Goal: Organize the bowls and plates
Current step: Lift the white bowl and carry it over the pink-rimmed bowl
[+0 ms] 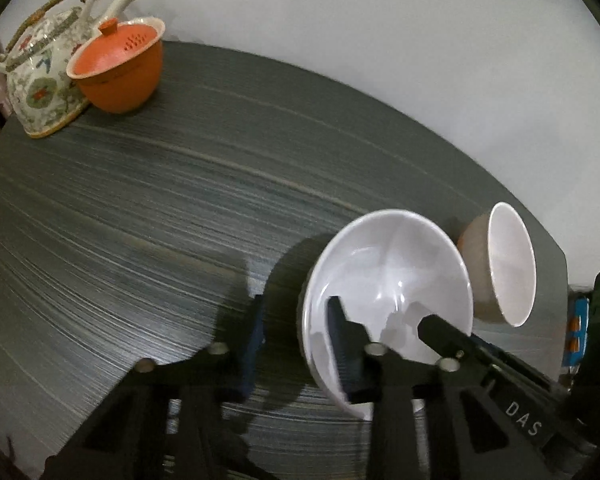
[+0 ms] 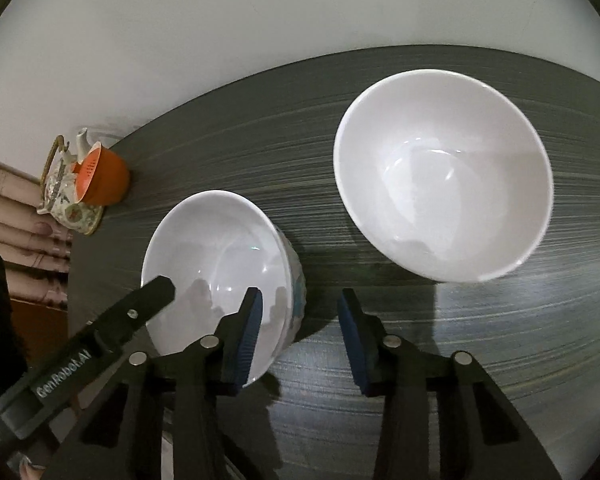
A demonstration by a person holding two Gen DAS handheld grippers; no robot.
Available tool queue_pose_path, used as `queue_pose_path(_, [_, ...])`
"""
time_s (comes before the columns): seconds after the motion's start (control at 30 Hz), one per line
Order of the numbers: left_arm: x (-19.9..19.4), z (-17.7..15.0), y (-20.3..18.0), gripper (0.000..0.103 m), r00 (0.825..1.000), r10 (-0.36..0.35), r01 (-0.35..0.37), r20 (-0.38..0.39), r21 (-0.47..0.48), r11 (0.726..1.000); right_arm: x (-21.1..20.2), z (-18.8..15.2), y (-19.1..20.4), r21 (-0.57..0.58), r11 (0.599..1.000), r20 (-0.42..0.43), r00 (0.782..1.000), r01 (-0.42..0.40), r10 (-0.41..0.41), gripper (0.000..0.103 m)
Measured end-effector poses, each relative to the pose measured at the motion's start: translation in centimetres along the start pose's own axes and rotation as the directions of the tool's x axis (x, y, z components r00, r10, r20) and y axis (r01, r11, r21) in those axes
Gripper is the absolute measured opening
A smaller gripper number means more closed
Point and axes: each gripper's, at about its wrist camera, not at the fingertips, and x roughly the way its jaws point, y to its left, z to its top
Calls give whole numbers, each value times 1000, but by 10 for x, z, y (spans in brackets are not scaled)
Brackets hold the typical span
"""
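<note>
Left wrist view: shows the left tongs (image 1: 296, 304) pointing steeply down at the small white bowl (image 1: 388, 264), astride its left rim, with one blue pad (image 1: 342, 360) inside the bowl and the other outside over the dark tabletop (image 1: 140, 200). Leaves a visible gap between outer pad and wall, so open, gripping nothing.

Right wrist view: mirrors that. Puts the right tongs (image 2: 300, 293) astride the opposite rim of the same bowl (image 2: 216, 248), one pad (image 2: 246, 332) inside and the other outside, clear of the wall. Open too, with nothing clamped.

Places the bowl upright on the near part of the tabletop, directly under both tongs and between them, neither hand nearer than the other. Being round, offers no long axis to line up with; only the thin rim wall matters, already standing between each pair of pads.

Looks glossy white inside, empty, with a faint bluish pattern on the outer wall. Probably slippery under a light pinch.

Sets a second bowl (image 2: 440, 176), larger, empty and upright, beside it toward the right edge. Likely the nesting partner.
</note>
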Motion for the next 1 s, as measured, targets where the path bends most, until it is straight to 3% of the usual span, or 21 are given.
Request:
queue_pose_path(0.17, [5,-5,-2,11,1000,-9,9,-8,15,1000,7,1,5,-10,1000,-13,1000,-12,12,20])
queue_pose_path(0.23, [2,-8,-3,11,1000,2,-2,-7,22,1000,9,0,6,-10,1000,-12,1000,-11,10,16])
queue_pose_path(0.6, [-26,-27,-11,11,1000,5,-6,18,37,999,0,-7,9,-16,1000,-2,1000,-13,13,15])
queue_pose_path(1.0, [-80,-57,-19,11,997,4,-9,82,68,998,-43,-35,15,-33,999,40,998,-39,41,15])
